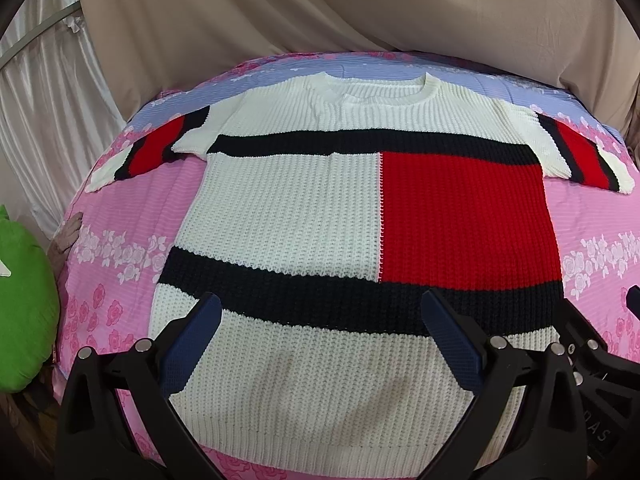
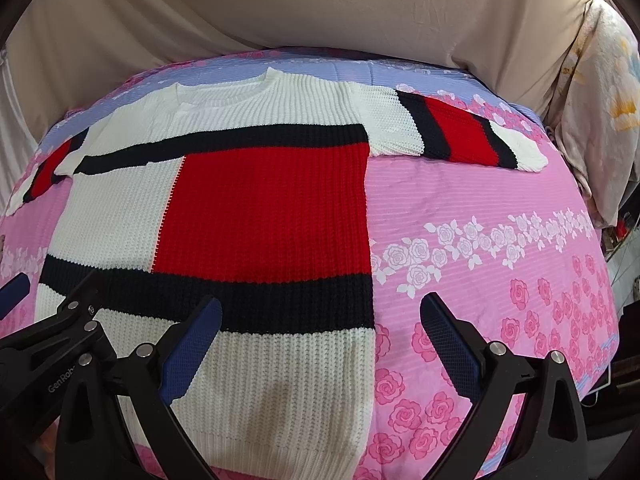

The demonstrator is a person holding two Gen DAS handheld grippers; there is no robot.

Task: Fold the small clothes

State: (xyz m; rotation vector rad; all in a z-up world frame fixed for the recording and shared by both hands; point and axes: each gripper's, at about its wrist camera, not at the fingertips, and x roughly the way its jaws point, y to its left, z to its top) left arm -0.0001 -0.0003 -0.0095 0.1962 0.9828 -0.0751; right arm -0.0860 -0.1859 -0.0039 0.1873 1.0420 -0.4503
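— Sweater [image 1: 304,216]: one, chunky ribbed knit, cream with two black bands and a square red block. Where does it lie?

— Flat and face up on the pink rose-print bedsheet [image 1: 120,216], sleeves spread out, collar at the far end, hem nearest the claws.

— Start on the left.

— Left of the left claw [image 1: 320,340] sits one green cushion [image 1: 24,312], smooth and rounded, at the bed's edge. The claw itself stands wide, holding nothing, both blue textured fingers [image 1: 192,340] over the cream hem area and the lower black band.

— And the right one?

— The right claw [image 2: 320,340] is wide too, empty. Its left finger hangs over the sweater's lower corner, its right finger over bare sheet just beside the knit's edge.

— Further right?

— One pale flowered pillow [image 2: 600,100], soft and creased, far off to the right. Beige draped cloth [image 2: 320,4] runs behind everything.
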